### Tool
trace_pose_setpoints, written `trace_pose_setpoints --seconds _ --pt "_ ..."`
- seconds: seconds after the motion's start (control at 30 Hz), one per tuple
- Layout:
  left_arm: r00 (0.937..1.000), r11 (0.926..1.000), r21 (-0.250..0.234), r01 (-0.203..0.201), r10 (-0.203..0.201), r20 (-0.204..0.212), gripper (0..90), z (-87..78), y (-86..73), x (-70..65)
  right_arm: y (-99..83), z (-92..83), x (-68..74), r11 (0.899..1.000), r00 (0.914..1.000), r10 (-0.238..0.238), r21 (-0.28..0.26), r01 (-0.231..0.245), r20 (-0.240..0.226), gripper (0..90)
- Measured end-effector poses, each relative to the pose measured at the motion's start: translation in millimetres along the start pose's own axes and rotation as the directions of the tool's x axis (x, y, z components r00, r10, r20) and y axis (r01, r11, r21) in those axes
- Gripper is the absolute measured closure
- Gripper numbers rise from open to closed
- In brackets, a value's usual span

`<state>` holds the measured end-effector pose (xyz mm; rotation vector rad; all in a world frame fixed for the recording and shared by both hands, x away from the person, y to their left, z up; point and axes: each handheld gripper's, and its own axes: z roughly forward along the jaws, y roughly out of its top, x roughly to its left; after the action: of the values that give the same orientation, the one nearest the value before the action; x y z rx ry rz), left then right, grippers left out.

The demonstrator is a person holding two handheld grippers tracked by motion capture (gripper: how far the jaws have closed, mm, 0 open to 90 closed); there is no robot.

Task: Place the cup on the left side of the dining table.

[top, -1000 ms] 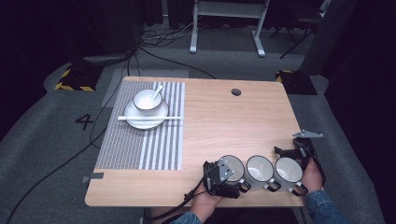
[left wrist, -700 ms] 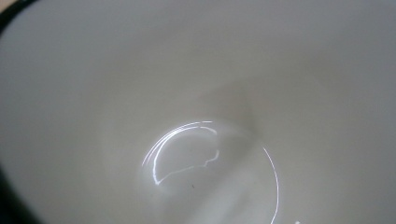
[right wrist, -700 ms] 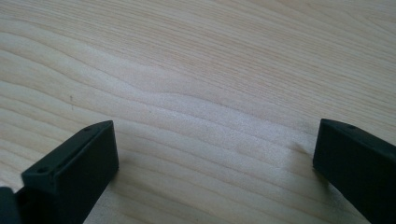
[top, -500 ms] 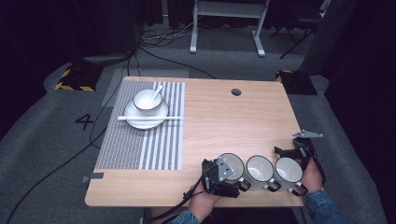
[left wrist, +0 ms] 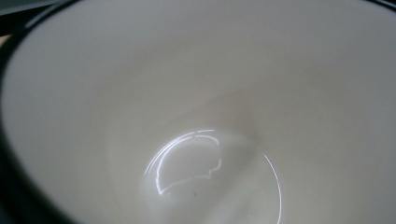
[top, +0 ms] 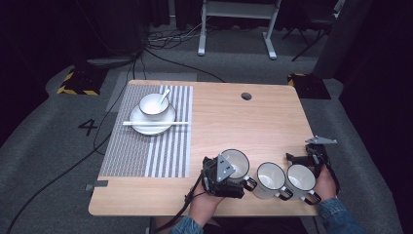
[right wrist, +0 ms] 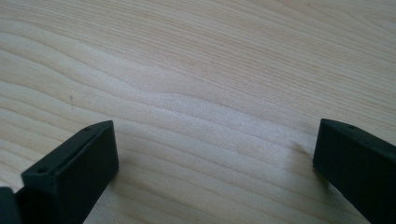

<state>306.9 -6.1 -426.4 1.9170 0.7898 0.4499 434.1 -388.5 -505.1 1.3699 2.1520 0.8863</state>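
Three white mugs with dark rims sit near the table's front right. My left gripper point(top: 228, 171) is shut on the left mug point(top: 236, 162), which tilts up off the wood. The left gripper view looks straight into that left mug's glossy white inside point(left wrist: 201, 116), and its jaws are hidden. The middle mug point(top: 269, 177) and the right mug point(top: 301, 177) stand side by side, touching. My right gripper point(top: 301, 158) hovers just behind the right mug by the table's right edge. In the right gripper view, my right gripper point(right wrist: 210, 158) is open, jaws wide apart over bare wood.
A striped placemat point(top: 146, 146) lies at the left. On it stands a white plate point(top: 141, 127) with a bowl point(top: 152, 106), a spoon point(top: 164, 95) and chopsticks point(top: 156, 123). A cable hole point(top: 246, 96) sits at the back of the wooden table point(top: 234, 122).
The left mug has risen a little and drawn away from the middle mug, held by my left gripper. The right gripper has stayed put.
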Motion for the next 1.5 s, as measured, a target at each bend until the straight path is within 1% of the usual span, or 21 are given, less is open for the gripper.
trace_pose_setpoints --seconds 0.07,0.17,0.43,0.6,0.63,0.67,0.77,0.83,0.87,0.93,0.97,1.0,1.1,1.13,1.17,1.2,1.27,1.33,1.43,1.47,1.5 --pt "0.9999 1.0000 0.008 -0.003 0.004 -0.015 3.0 -3.2 7.9 4.2 0.0 0.0 0.0 1.000 1.0000 0.000 0.000 0.000 0.000 0.1" --pt "0.9997 0.9999 -0.008 -0.008 0.008 -0.022 3.0 -10.3 16.6 11.4 0.2 0.1 0.6 1.000 1.0000 0.007 -0.002 -0.007 -0.003 0.0" --pt "0.9984 0.9991 -0.030 0.028 -0.030 -0.048 3.0 -28.4 30.5 36.5 0.6 0.0 1.5 1.000 0.9999 0.014 0.000 -0.014 -0.006 0.0" --pt "0.9944 0.9979 -0.036 0.054 -0.057 -0.090 3.0 -38.6 26.2 53.7 0.5 -0.1 1.3 1.000 0.9999 0.012 0.002 -0.012 -0.004 0.0" --pt "0.9921 0.9975 -0.038 0.059 -0.063 -0.108 3.0 -41.9 24.4 57.3 0.4 -0.2 1.3 1.000 0.9999 0.011 0.002 -0.011 -0.005 0.1" --pt "0.9871 0.9969 -0.038 0.069 -0.074 -0.142 3.0 -47.9 20.4 62.8 -0.1 -0.1 0.5 1.000 1.0000 0.002 -0.002 -0.002 -0.002 0.1" --pt "0.9844 0.9965 -0.037 0.075 -0.080 -0.157 3.0 -54.2 16.4 68.4 -0.2 -0.2 0.4 1.000 1.0000 0.000 0.000 0.000 -0.001 0.1" --pt "0.9786 0.9933 -0.047 0.106 -0.112 -0.173 3.0 -62.2 11.0 78.9 -0.2 -0.3 0.2 1.000 1.0000 -0.002 0.000 0.002 -0.002 0.1" --pt "0.9786 0.9933 -0.047 0.106 -0.112 -0.173 2.9 -62.2 11.0 78.9 -0.2 -0.3 0.2 1.000 1.0000 -0.002 0.000 0.002 -0.002 0.1" --pt "0.9719 0.9913 -0.043 0.124 -0.131 -0.196 3.0 -68.0 8.5 87.5 -0.3 -0.4 0.2 1.000 1.0000 -0.002 0.001 0.002 -0.003 0.1" --pt "0.9623 0.9842 -0.065 0.165 -0.175 -0.208 2.9 -72.5 5.9 96.1 -0.4 -0.4 0.2 1.000 1.0000 -0.003 0.000 0.003 -0.003 0.1" --pt "0.9579 0.9800 -0.071 0.186 -0.197 -0.209 2.9 -75.6 4.3 100.2 -0.6 -0.6 0.0 1.000 1.0000 -0.006 0.001 0.006 -0.002 0.1" --pt "0.9480 0.9820 -0.061 0.179 -0.188 -0.257 2.9 -85.7 -0.5 112.0 -0.6 -0.6 -0.1 1.000 1.0000 -0.005 0.001 0.005 -0.003 0.1" --pt "0.9480 0.9820 -0.061 0.179 -0.188 -0.257 2.9 -85.7 -0.5 112.0 -0.6 -0.6 -0.1 1.000 1.0000 -0.005 0.001 0.005 -0.003 0.1" --pt "0.9440 0.9825 -0.057 0.177 -0.186 -0.273 2.9 -88.6 -2.1 115.6 -0.6 -0.6 0.0 1.000 1.0000 -0.005 0.001 0.005 -0.003 0.1" --pt "0.9352 0.9834 -0.049 0.175 -0.181 -0.304 2.9 -94.1 -5.5 123.8 -0.7 -0.7 0.1 1.000 1.0000 -0.005 0.001 0.005 -0.004 0.1" --pt "0.9279 0.9809 -0.045 0.189 -0.194 -0.319 2.9 -99.1 -9.7 131.5 -0.6 -0.7 0.0 1.000 1.0000 -0.005 0.001 0.005 -0.004 0.1" --pt "0.9227 0.9822 -0.031 0.185 -0.185 -0.338 2.9 -102.6 -12.5 139.6 -0.6 -0.6 0.0 1.000 1.0000 -0.006 0.001 0.006 -0.004 0.1" --pt "0.9087 0.9844 -0.013 0.175 -0.167 -0.383 2.9 -105.7 -16.7 150.1 -0.6 -0.7 0.0 1.000 1.0000 -0.005 0.001 0.005 -0.004 0.1" --pt "0.9045 0.9833 -0.017 0.181 -0.173 -0.390 2.9 -107.3 -18.4 154.3 -0.6 -0.7 0.0 1.000 1.0000 -0.005 0.001 0.005 -0.004 0.1" --pt "0.9038 0.9819 -0.018 0.189 -0.181 -0.388 2.9 -109.1 -20.3 158.8 -0.6 -0.7 0.0 1.000 1.0000 -0.005 0.001 0.005 -0.004 0.1"
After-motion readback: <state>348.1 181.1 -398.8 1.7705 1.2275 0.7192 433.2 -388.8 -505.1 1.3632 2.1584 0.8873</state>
